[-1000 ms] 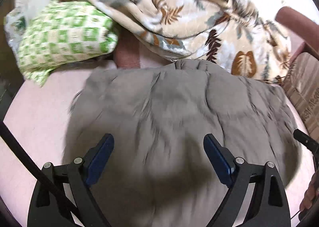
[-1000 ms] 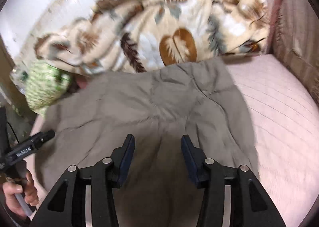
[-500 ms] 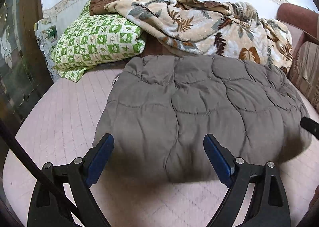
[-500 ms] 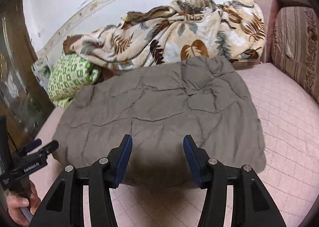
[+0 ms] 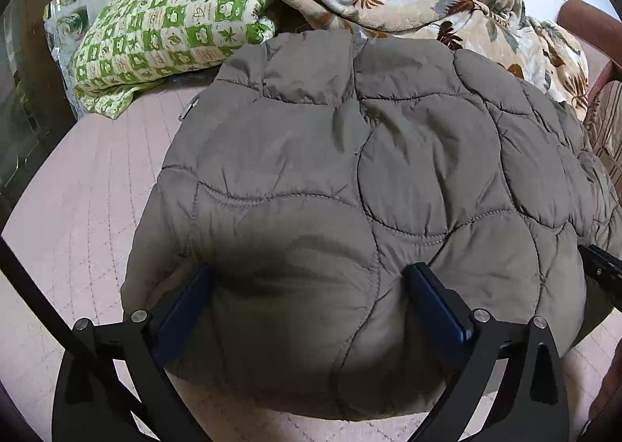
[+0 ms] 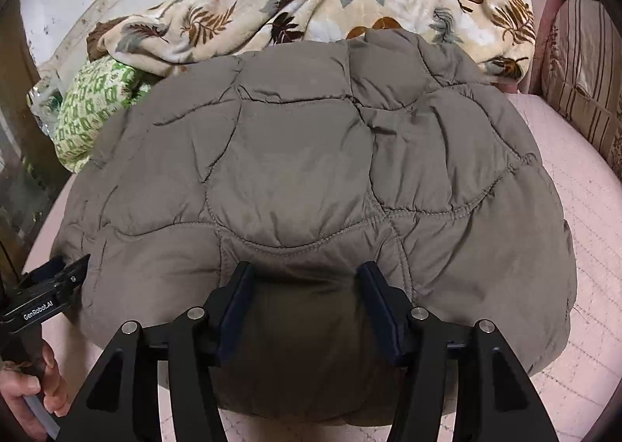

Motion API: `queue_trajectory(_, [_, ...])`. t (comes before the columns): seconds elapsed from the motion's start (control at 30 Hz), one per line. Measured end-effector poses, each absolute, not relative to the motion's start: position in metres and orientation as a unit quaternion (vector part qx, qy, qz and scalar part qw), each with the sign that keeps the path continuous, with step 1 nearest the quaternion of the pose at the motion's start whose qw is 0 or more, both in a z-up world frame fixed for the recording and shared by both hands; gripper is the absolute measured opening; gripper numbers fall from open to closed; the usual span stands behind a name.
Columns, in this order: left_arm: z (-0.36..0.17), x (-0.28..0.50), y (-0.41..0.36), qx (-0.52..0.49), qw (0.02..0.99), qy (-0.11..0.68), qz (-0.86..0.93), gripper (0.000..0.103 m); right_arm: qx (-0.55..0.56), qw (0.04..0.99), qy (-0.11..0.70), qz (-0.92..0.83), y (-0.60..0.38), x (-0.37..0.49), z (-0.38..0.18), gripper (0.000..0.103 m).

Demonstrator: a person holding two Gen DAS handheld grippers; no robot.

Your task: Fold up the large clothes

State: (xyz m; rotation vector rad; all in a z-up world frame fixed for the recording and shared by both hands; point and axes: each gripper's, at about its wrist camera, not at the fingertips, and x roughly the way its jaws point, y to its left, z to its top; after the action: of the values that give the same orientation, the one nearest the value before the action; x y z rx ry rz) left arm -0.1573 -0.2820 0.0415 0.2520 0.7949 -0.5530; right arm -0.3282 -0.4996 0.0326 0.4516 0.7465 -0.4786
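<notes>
Left gripper [image 5: 307,298]: jaws have just been opening, now spread wide and unclenched, pressed into the near edge of 1 folded grey quilted jacket [image 5: 369,170]. Right gripper [image 6: 305,302]: jaws have just opened further, released, jacket fabric between them. Jacket lies centred on 1 pink mattress [image 6: 575,177]. Far side: 1 leaf-print blanket [image 6: 311,2], 1 green pillow [image 5: 167,34]. Bare mattress remains left, right and near.

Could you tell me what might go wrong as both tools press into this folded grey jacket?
1. The quilted grey jacket is puffy; the left tool and right tool, jaws spread over it, may pinch only the top layer, so the fold could spring open.
2. Its far edge touches the leaf-print blanket; folding that way could snag it.
</notes>
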Motion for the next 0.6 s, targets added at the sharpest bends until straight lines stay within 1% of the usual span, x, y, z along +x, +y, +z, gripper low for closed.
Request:
queue_trajectory(0.17, [0.057, -0.169, -0.276, 0.113, 0.895, 0.344, -0.259, 0.099, 0.215, 0.883, 0.347, -0.232, -0.497, -0.335, 0.038, 0.061])
queue_trajectory(0.3, [0.069, -0.178, -0.275, 0.131, 0.915, 0.301, -0.236, 0.099, 0.201, 0.904, 0.278, -0.254, -0.498, -0.355, 0.070, 0.062])
queue_trajectory(0.4, [0.067, -0.176, -0.275, 0.136, 0.916, 0.300, -0.229, 0.099, 0.212, 0.895, 0.262, -0.291, -0.514, -0.374, 0.077, 0.062])
queue_trajectory(0.53, [0.061, -0.171, -0.279, 0.139, 0.913, 0.308, -0.228, 0.099, 0.281, 0.873, 0.269, -0.295, -0.540, -0.386, 0.062, 0.062])
queue_trajectory(0.6, [0.059, -0.170, -0.280, 0.143, 0.912, 0.309, -0.229, 0.099, 0.292, 0.866, 0.278, -0.295, -0.545, -0.386, 0.055, 0.062])
